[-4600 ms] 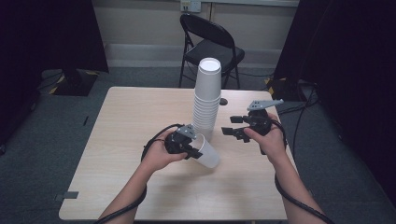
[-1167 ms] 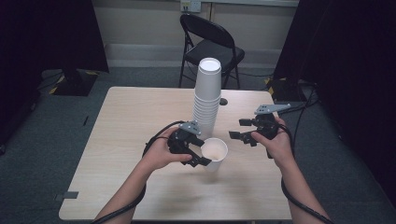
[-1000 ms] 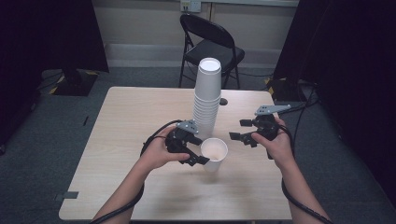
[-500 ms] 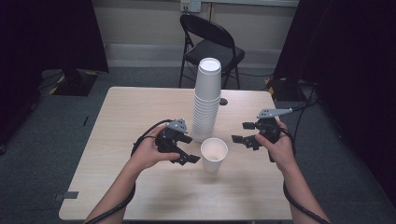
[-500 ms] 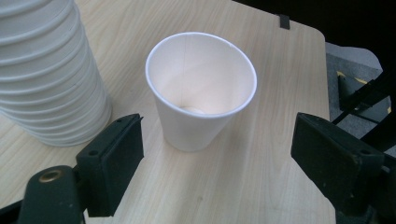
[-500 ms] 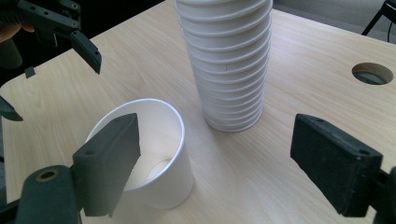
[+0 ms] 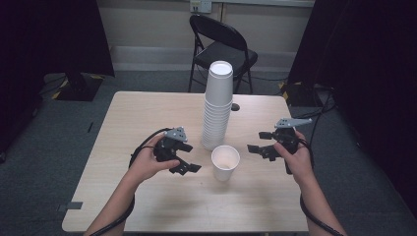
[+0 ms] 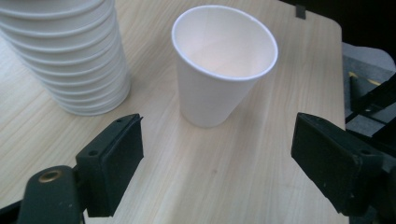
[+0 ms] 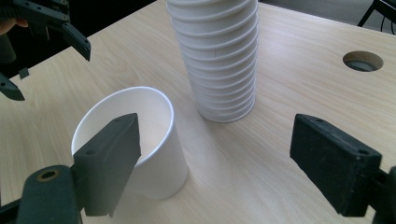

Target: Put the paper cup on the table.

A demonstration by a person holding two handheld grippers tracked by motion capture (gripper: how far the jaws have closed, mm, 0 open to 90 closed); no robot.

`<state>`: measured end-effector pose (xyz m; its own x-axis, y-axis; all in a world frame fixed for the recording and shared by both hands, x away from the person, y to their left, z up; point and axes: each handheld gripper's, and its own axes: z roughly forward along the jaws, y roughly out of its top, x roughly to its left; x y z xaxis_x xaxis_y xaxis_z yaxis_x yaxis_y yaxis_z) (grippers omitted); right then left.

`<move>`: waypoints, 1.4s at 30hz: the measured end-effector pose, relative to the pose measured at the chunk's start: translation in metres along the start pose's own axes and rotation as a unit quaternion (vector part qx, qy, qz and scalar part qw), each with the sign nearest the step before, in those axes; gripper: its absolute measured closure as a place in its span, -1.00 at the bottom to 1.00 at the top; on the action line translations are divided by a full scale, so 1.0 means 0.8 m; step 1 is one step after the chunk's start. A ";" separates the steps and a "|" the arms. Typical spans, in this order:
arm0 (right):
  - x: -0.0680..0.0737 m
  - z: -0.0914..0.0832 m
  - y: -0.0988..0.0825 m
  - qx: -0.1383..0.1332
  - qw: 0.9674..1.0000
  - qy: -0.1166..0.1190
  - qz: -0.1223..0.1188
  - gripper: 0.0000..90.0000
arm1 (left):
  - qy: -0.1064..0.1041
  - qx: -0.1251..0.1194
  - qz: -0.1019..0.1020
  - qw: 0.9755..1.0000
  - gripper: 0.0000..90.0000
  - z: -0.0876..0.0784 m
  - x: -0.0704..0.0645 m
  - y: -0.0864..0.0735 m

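We find the single cup point(image 7: 225, 162) upright on the bench point(image 7: 147, 113), just in front of the stack point(image 7: 218, 105), between both tools. Left tool point(image 7: 189, 157) wide, empty, slightly nearer; right tool point(image 7: 255, 142) wide, empty.

The work surface is a light wood-grain table point(image 7: 147, 113) with rounded corners and a round cable hole point(image 7: 235, 106) near its far edge. It stands on grey carpet point(image 7: 44, 157). A black folding chair point(image 7: 221, 46) stands behind the table's far edge, facing it. The rear wall point(image 7: 152, 22) is pale, with a light baseboard strip point(image 7: 147, 51) along its foot and an electrical outlet point(image 7: 200, 5) at the top centre. Black curtains point(image 7: 49, 34) hang at both sides of the room. A dark stand base point(image 7: 76, 86) rests on the floor at the left, on yellow-and-black marking. Cables point(image 7: 319, 105) lie on the floor at the right. Lighting is dim and even.
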<state>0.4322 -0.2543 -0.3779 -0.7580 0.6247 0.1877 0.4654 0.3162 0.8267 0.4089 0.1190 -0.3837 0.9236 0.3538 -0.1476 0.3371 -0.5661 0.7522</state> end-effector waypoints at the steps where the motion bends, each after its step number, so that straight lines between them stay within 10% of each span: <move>1: 0.000 0.000 -0.002 0.001 1.000 0.000 0.000 -0.65 | 0.003 -0.002 -0.001 1.000 -0.63 0.000 0.000 -0.002; 42: -0.014 -0.024 -0.074 0.021 0.999 -0.031 0.017 -0.60 | 0.047 0.016 -0.036 0.998 -0.62 -0.024 0.020 -0.106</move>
<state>0.4044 -0.2934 -0.4186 -0.7127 0.6777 0.1810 0.5100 0.3234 0.7971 0.3913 0.1869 -0.4373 0.8764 0.4611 -0.1390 0.4087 -0.5595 0.7211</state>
